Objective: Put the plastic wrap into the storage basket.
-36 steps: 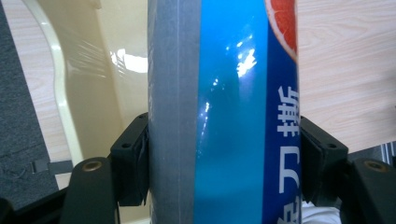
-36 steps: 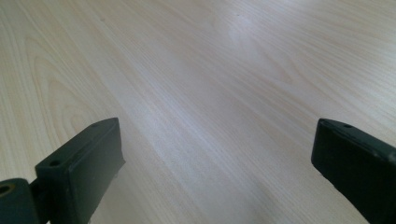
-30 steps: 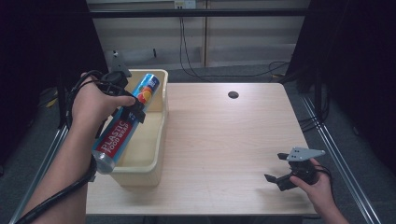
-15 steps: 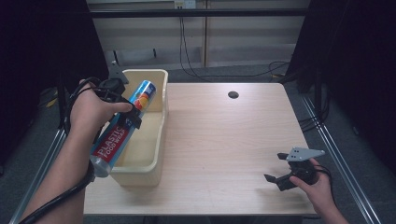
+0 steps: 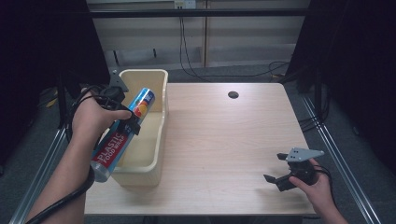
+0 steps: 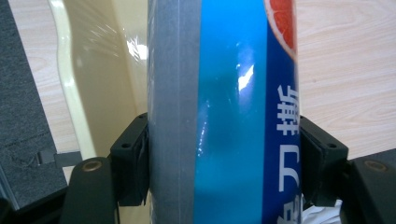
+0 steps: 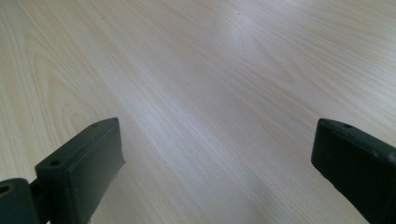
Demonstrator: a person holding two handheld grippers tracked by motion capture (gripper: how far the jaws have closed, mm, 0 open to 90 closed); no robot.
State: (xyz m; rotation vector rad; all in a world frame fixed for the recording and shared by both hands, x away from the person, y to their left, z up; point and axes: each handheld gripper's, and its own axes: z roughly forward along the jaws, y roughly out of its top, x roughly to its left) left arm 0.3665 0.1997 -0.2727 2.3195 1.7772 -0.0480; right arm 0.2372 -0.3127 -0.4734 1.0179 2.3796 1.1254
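Note:
A long blue box of plastic food wrap (image 5: 122, 134) with a red label and a fruit picture hangs tilted over the cream plastic bin (image 5: 156, 140) at the table's left. My left gripper (image 5: 127, 122) is shut on its middle; in the left gripper view both black pads press the box (image 6: 224, 112) from either side, with the bin's inside (image 6: 102, 70) behind it. The box's lower end sticks out past the bin's near left corner. My right gripper (image 5: 278, 171) rests near the table's front right, open, with bare wood between its fingers (image 7: 79, 163).
The bin stands along the left edge of the light wooden table (image 5: 224, 140). A dark round hole (image 5: 233, 94) sits at the table's back centre. Cables hang behind the table, and metal rails run along both sides.
My left hand has lowered the food wrap box toward the bin and shifted it slightly. The right gripper has stayed where it was.

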